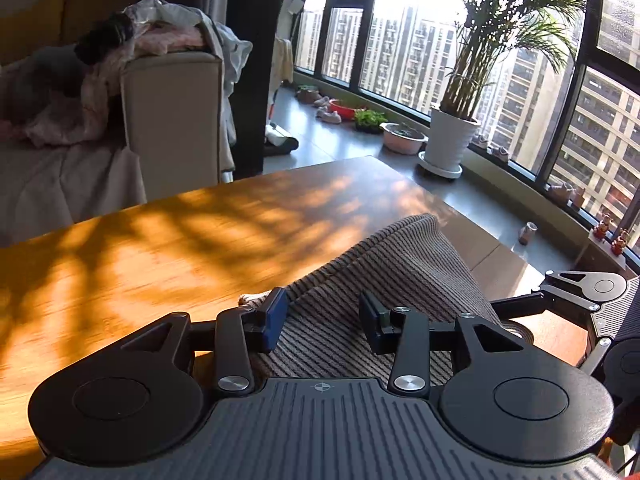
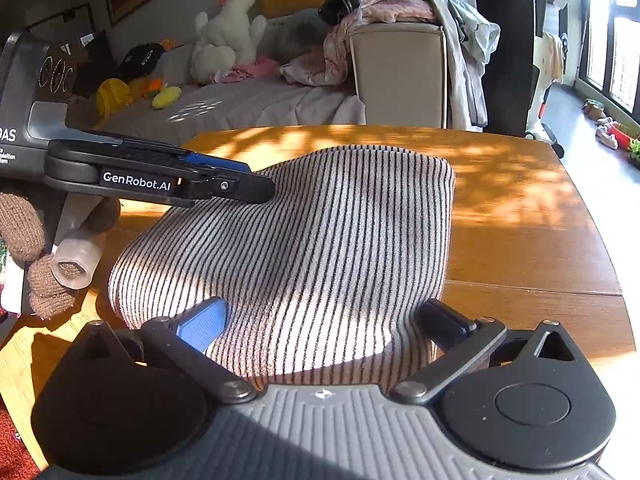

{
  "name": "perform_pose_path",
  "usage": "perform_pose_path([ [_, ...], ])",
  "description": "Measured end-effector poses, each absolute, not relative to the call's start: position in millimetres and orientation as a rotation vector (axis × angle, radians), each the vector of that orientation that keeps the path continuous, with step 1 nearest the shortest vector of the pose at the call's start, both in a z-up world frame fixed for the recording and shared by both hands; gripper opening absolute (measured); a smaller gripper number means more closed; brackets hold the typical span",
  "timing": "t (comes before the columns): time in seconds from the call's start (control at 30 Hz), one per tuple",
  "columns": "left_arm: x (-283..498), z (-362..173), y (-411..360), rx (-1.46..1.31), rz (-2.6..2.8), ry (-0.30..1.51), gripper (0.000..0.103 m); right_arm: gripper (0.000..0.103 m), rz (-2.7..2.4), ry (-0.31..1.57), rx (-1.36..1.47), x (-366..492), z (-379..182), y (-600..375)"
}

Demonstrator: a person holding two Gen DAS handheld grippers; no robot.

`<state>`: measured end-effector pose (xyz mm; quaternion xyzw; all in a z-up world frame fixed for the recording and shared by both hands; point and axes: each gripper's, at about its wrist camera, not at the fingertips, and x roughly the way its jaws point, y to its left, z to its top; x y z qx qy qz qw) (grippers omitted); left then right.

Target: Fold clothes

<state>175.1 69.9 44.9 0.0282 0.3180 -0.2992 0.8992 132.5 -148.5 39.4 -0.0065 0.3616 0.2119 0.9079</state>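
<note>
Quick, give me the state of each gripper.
Left gripper: open, fingers either side of the striped garment, not clamped.
Right gripper: open wide over the same garment, holding nothing.

Ribbed knit striped garment (image 2: 296, 248) of soft matt cloth lay between the right tool's (image 2: 324, 320) matt black plastic arms, blue rubbery pads (image 2: 202, 326), bright metal screws (image 1: 408, 381), smooth wood-grain table (image 2: 520, 208) with low sheen beyond, brown woollen glove (image 2: 24, 248) left of it.

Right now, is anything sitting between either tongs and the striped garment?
Nothing visible. The striped garment already lies between the open fingers of the right tongs and the left tongs, on the wooden table.
</note>
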Motion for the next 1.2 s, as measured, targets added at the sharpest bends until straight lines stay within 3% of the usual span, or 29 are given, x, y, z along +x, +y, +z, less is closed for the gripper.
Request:
perform_pose_path([
  [0.1, 171, 55, 67, 0.089, -0.65, 0.612, 0.06, 0.103, 0.438, 0.732, -0.024, 130, 39, -149],
  [0.27, 181, 40, 57, 0.183, -0.595, 0.663, 0.059, 0.103, 0.441, 0.702, -0.014, 128, 49, -154],
  [0.37, 192, 30, 69, 0.079, -0.593, 0.711, 0.061, 0.103, 0.432, 0.606, -0.009, 118, 68, -161],
  [0.47, 195, 28, 74, 0.042, -0.594, 0.727, 0.062, 0.087, 0.406, 0.608, -0.029, 128, 70, -158],
  [0.53, 195, 28, 74, 0.047, -0.593, 0.726, 0.062, 0.083, 0.387, 0.62, -0.044, 136, 70, -156],
  [0.6, 194, 27, 74, 0.057, -0.584, 0.728, 0.062, 0.083, 0.367, 0.665, -0.064, 149, 59, -153],
  [0.67, 192, 26, 75, 0.052, -0.586, 0.729, 0.062, 0.103, 0.357, 0.702, -0.003, 163, 40, -161],
  [0.83, 192, 25, 76, 0.042, -0.583, 0.73, 0.064, 0.101, 0.361, 0.687, 0.048, 147, 53, -175],
  [0.93, 193, 24, 75, 0.038, -0.57, 0.735, 0.067, 0.088, 0.462, 0.62, 0.005, 115, 69, -166],
  [1.03, 195, 24, 77, 0.02, -0.562, 0.747, 0.069, 0.062, 0.602, 0.583, 0.008, 89, 81, -157],
  [1.2, 193, 24, 77, 0.006, -0.541, 0.757, 0.071, 0.061, 0.81, 0.758, 0.131, 81, 65, -134],
])
